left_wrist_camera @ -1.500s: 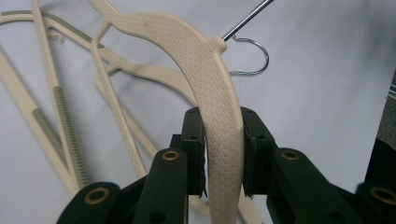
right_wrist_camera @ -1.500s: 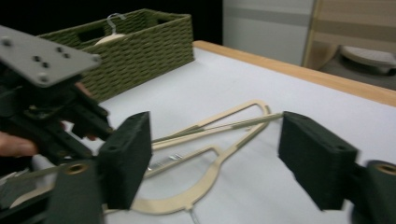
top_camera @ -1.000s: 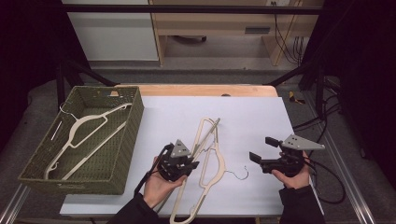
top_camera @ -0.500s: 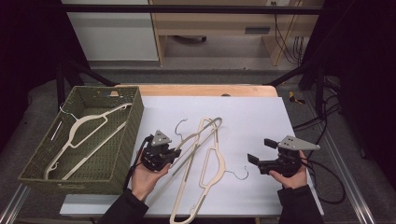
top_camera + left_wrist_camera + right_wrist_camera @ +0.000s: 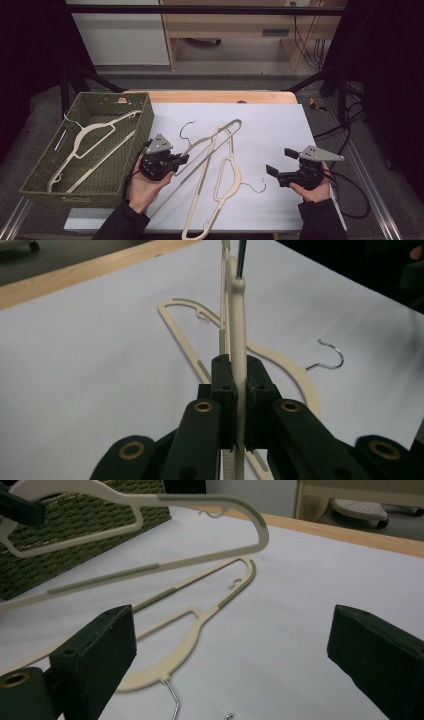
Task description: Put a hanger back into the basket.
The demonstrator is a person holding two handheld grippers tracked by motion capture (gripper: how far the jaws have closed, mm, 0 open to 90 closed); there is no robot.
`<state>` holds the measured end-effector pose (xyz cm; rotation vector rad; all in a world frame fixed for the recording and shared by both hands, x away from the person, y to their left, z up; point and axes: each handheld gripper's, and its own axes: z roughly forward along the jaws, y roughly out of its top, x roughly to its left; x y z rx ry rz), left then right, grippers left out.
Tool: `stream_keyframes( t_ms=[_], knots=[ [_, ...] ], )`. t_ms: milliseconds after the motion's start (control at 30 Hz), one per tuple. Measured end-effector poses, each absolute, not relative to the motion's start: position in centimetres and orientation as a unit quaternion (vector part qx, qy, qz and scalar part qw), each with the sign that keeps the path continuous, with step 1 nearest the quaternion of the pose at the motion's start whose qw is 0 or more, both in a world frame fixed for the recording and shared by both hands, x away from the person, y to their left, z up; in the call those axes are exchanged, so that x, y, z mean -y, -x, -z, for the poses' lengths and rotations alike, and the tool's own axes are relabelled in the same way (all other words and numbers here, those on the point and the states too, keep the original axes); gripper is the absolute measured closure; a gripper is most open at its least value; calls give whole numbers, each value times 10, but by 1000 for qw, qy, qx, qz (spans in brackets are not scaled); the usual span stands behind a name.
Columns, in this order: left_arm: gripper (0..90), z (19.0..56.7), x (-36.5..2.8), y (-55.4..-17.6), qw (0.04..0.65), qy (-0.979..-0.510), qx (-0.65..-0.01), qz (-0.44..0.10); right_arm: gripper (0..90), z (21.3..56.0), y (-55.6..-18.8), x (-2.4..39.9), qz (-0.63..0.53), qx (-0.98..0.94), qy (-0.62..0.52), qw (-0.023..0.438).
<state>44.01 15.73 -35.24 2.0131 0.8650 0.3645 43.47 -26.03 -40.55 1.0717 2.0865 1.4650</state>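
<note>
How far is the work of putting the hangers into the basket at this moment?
Done: one hanger lies in the green basket. In hand: the left gripper is shut on a second hanger, lifted off the white sheet. Left: a third hanger lies on the table, and the right gripper stands open beside it.

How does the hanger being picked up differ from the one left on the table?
The lifted hanger is clamped between the shut pads of the left gripper and tilts up off the white sheet, while the second hanger lies flat and untouched. The lifted one's hook points toward the far edge; the flat one's hook points toward the open right gripper. Both are cream with metal hooks.
</note>
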Motion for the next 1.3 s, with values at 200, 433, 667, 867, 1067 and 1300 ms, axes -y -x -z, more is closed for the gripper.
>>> stream_keyframes(
  t_ms=[200, 433, 667, 867, 1067, 1300],
  knots=[
    [857, 324, -169, -435, 459, -808, -332, -161, 32, 405, -434, 261, -519, -738, -384, 196],
    [857, 294, -183, -430, 462, -813, -308, -177, 20, 405, -434, 262, -514, -736, -390, 205],
    [857, 274, -208, -435, 461, -818, -291, -182, 16, 405, -433, 262, -508, -735, -393, 216],
    [857, 265, -234, -440, 453, -820, -292, -194, 15, 405, -432, 262, -506, -734, -398, 219],
    [857, 259, -258, -445, 437, -824, -293, -212, 14, 406, -432, 263, -501, -733, -399, 228],
    [857, 252, -287, -450, 425, -823, -300, -229, 14, 406, -432, 263, -503, -729, -402, 233]
  ],
)
